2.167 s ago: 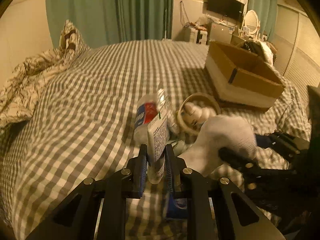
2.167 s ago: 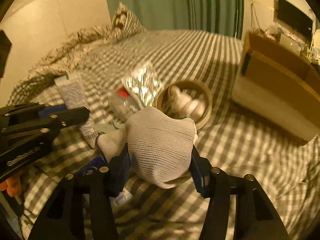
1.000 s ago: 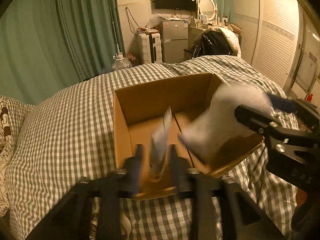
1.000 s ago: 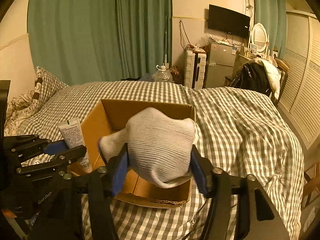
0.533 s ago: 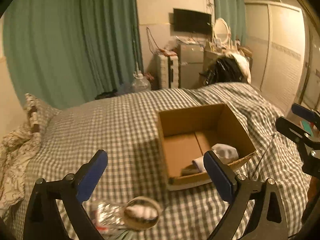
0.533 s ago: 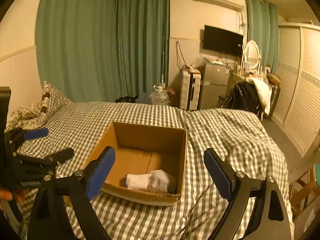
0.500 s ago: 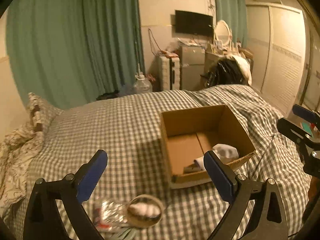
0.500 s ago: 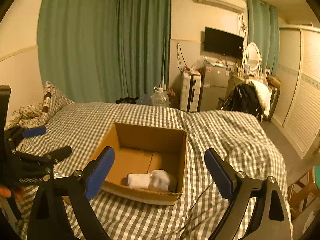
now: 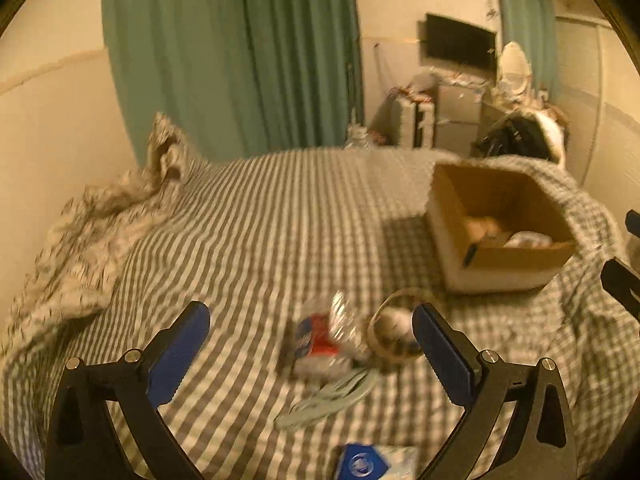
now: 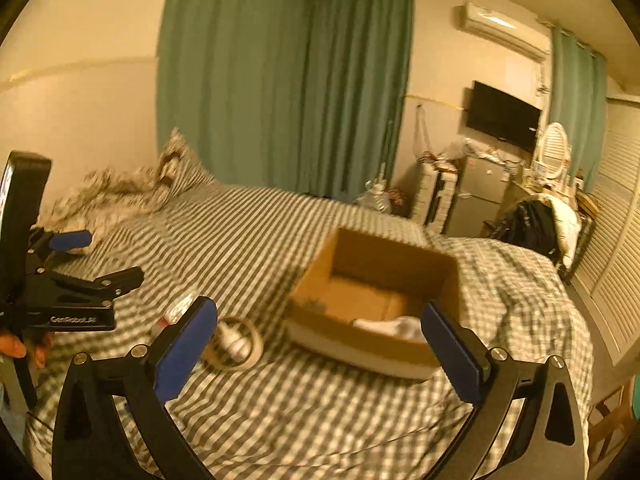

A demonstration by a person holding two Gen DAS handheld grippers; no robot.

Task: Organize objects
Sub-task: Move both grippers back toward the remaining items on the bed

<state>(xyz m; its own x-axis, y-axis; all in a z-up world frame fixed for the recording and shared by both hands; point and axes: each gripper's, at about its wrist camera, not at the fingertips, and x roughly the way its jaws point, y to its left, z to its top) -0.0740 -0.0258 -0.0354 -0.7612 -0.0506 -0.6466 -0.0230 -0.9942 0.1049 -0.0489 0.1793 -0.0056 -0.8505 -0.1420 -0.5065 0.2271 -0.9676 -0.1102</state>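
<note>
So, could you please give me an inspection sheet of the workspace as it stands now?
Surface: bed with checked cover, rumpled quilt at the head.
Job's things: open box holds a white cloth; bowl, bottle, pale cloth and blue packet lie loose.
Clutter: nothing seen beyond those.
Grippers: left gripper and right gripper both open, empty.
Cables: nothing seen on the bed.
Surroundings: curtains, TV, fridge.

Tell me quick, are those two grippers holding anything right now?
Left gripper: open, holding nothing.
Right gripper: open, holding nothing.
</note>
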